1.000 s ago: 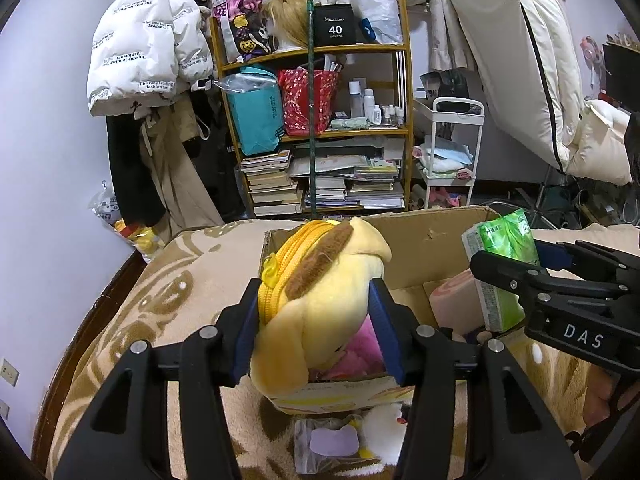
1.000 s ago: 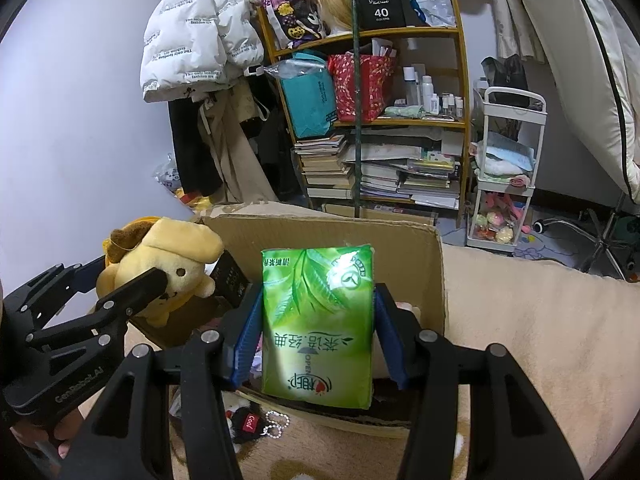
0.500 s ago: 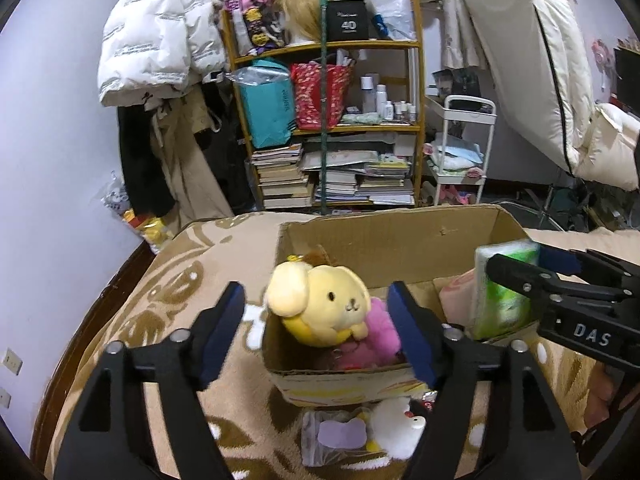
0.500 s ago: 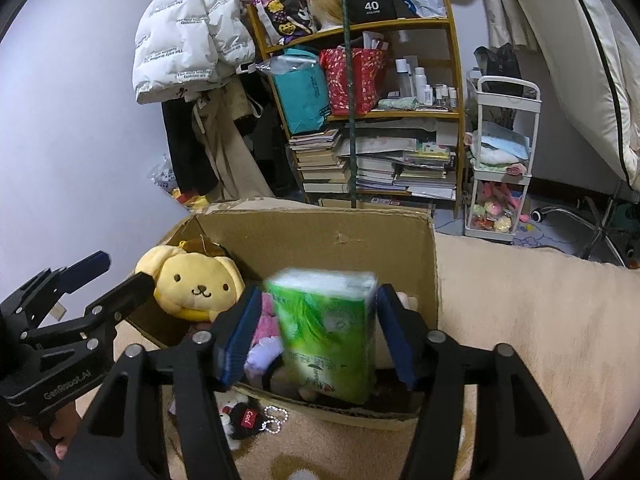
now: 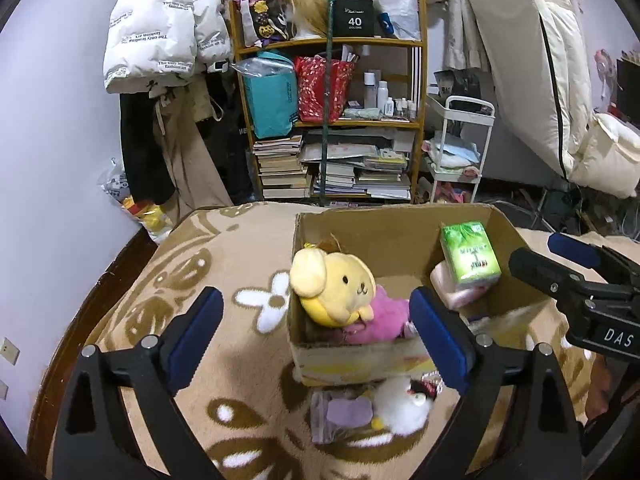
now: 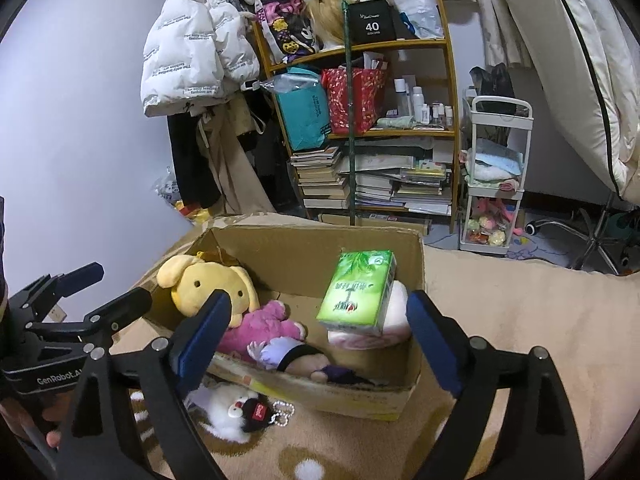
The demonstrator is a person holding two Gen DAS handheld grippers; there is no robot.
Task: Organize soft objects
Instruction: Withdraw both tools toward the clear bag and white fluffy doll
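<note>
Cluttered bedroom, seen over a beige flower-patterned blanket [image 5: 224, 280] with a cardboard box [image 5: 360, 356] of soft things on it.

Nearest, both pairs of tongs hang just short of the box: the left tongs [image 5: 316, 328] and the right tongs [image 6: 318, 326] each have their jaws opening wide, with nothing gripped between them. Just in front of the box lies a small white plush keychain [image 6: 236, 408], still outside it. Inside the box, a yellow dog plush [image 5: 336, 288] leans in the left corner on a pink plush [image 5: 380, 320]; a green tissue pack [image 6: 356, 292] sits tilted at the right on a pale pink roll [image 6: 394, 320]. The keychain looks light and squashy; pinching across its fluffy body seems safest, since the chain may slip. Beyond the box stands a crowded wooden bookshelf [image 5: 332, 120].
</note>
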